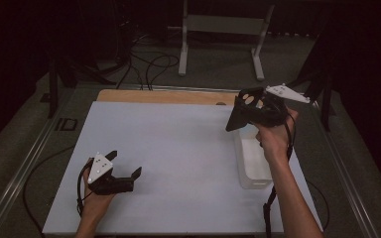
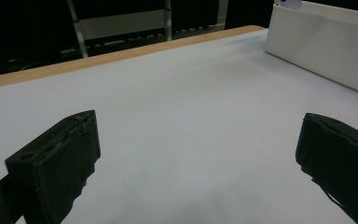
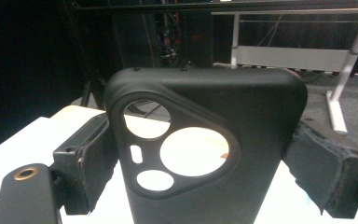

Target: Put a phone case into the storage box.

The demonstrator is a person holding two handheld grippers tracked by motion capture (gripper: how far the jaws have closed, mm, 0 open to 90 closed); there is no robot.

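Note:
A black phone case (image 1: pixel 242 110) with round camera cut-outs is held up in the air above the table's far right, and my right gripper (image 1: pixel 257 113) is shut on it. In the right gripper view the phone case (image 3: pixel 205 154) stands between the two padded jaws, which press on its sides. My left gripper (image 1: pixel 126 166) rests low over the white table top (image 1: pixel 178 148) at the front left, open, with nothing between its jaws. The left gripper view has my left gripper (image 2: pixel 198 158) wide apart over bare white surface.
A white open bin (image 1: pixel 252 161) stands at the table's right side, under the right hand; its wall (image 2: pixel 326 51) is at the right in the left gripper view. A wooden strip (image 1: pixel 163 96) runs along the far edge. A metal frame (image 1: pixel 223 29) and cables lie on the floor beyond.

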